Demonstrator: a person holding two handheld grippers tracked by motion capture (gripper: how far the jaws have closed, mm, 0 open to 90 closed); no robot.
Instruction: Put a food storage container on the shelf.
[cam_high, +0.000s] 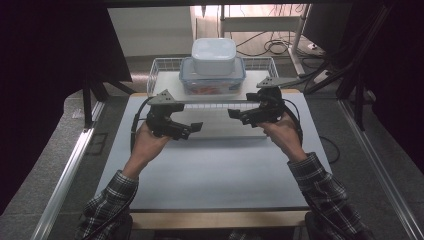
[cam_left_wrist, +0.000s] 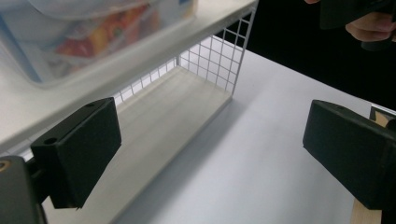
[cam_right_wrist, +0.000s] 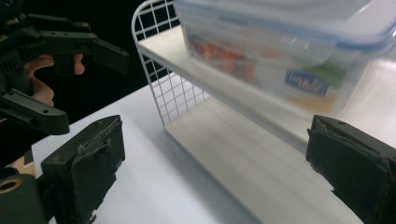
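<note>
Now both grippers at the white wire shelf (cam_high: 161, 67), one toward each end: left gripper (cam_high: 196, 127) with jaws spread wide and empty, right gripper (cam_high: 234, 114) likewise parted, gripping nothing. Clear blue-rimmed container (cam_high: 212, 82) up on the shelf's top board (white tub (cam_high: 214, 55) stacked on it), at the table's (cam_high: 210, 170) far edge, untouched.

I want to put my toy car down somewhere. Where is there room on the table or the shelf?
The white table is bare between the two sleeves and the wire rack. The rack's lower shelf is bare too, under the top shelf. The top shelf is crowded: a clear blue-rimmed box with a white tub stacked on it fills the middle.
</note>
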